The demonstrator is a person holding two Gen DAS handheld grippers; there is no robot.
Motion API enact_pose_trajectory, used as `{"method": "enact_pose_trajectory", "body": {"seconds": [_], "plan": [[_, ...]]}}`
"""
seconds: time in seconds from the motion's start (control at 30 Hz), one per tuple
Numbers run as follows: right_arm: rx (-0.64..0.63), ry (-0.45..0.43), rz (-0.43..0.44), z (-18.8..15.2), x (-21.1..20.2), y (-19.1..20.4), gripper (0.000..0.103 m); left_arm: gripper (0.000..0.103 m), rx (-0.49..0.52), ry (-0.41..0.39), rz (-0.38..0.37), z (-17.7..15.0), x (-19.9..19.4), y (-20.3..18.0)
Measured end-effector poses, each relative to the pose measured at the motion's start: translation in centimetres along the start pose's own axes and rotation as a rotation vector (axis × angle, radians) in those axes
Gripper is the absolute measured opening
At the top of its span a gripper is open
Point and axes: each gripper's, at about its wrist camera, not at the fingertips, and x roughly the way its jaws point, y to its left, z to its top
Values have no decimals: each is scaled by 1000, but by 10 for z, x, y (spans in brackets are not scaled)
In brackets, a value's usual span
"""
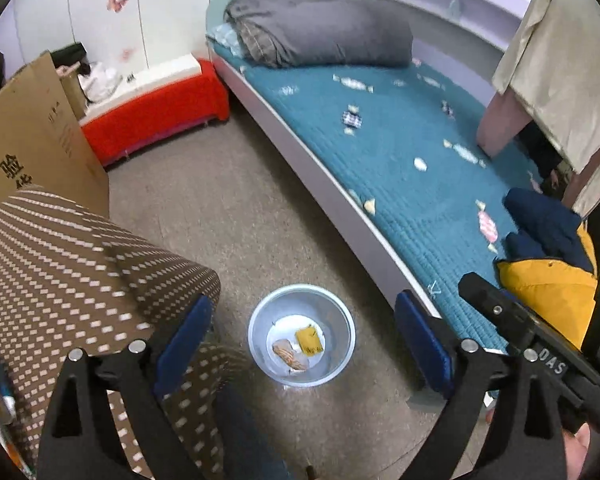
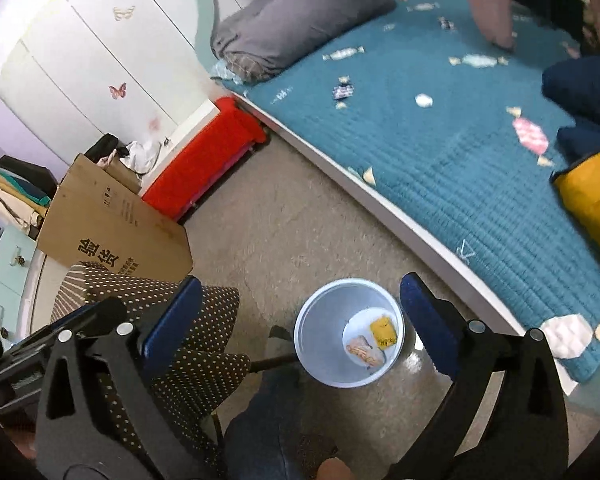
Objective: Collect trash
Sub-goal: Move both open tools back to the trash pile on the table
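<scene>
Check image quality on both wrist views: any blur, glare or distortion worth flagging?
Left wrist: strong fisheye bend along the bed edge, dark vignette at the corners, motion smear at the right side over the hanging cloth; bin fairly sharp. Right wrist: same barrel bend, blown-out wall at upper left, a bright glare patch on the floor beside the bin, mild softness throughout.

The left claw (image 1: 304, 340) is built of matte black plastic arms with triangular cut-outs, joined by round silver pivot screws, and each finger ends in a flat royal-blue pad (image 1: 186, 340). The right claw (image 2: 300, 328) has the same black frame, silver screws and blue pads (image 2: 428, 324). Seen beside the left claw, its black body carries white letters reading "DAS". The person wears dark blue denim trousers (image 2: 260, 432).
</scene>
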Motion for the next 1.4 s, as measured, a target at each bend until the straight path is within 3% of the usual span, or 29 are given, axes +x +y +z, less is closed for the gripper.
{"method": "enact_pose_trajectory", "body": {"seconds": [0.13, 0.6, 0.83, 1.2, 1.4], "plan": [[-50, -48, 7, -4, -26, 25, 97, 92, -1, -70, 8, -6, -36, 10], [-197, -92, 71, -21, -89, 118, 97, 94, -34, -253, 19, -32, -141, 57], [-291, -102, 117, -38, -108, 174, 97, 94, -62, -337, 70, -54, -188, 98], [-534, -74, 165, -103, -114, 288, 97, 94, -174, -408, 136, -113, -245, 194], [-674, -46, 201, -147, -108, 340, 97, 94, -233, -429, 218, -158, -268, 250]]}}
